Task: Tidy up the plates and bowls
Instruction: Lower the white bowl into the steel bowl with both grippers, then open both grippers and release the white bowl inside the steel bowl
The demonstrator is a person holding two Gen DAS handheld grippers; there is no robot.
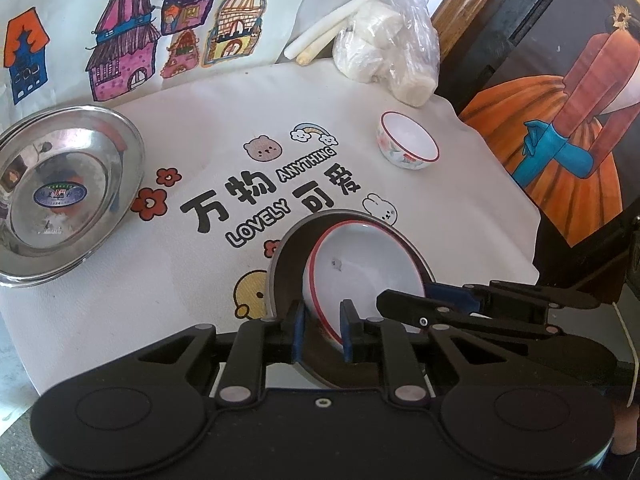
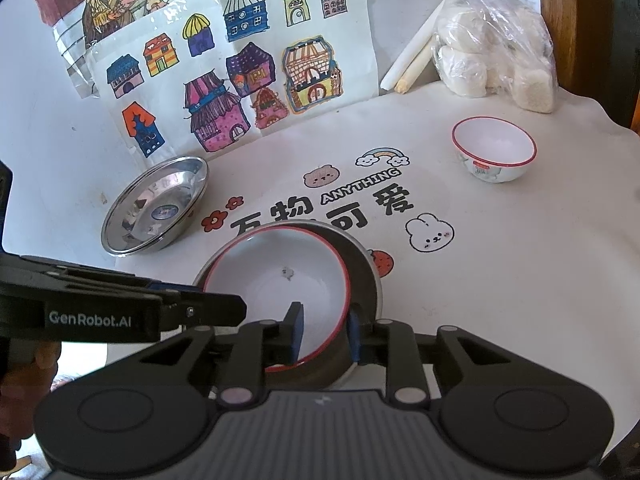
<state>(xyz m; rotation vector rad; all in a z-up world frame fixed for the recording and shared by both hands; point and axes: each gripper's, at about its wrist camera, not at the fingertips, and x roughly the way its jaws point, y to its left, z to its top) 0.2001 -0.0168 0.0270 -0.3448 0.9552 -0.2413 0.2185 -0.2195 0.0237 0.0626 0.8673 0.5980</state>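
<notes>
Both grippers, L (image 1: 323,328) & R (image 2: 326,334), pinch bowl (image 2: 276,280) rim, seemingly.

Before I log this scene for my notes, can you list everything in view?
White red-rimmed bowl inside dark metal pan: one, near centre, gripped by both grippers.
Dark round metal pan: one, under that bowl.
Small white red-rimmed bowl: one, far right, alone.
Shiny steel dish: one, far left.
Clear plastic bag of white buns: one, back right.
White sticks: two, beside the bag.
House drawing sheets: several, back.
White printed tablecloth: one.
Left hand-held gripper: black, blue pads.
Right hand-held gripper: same.
</notes>
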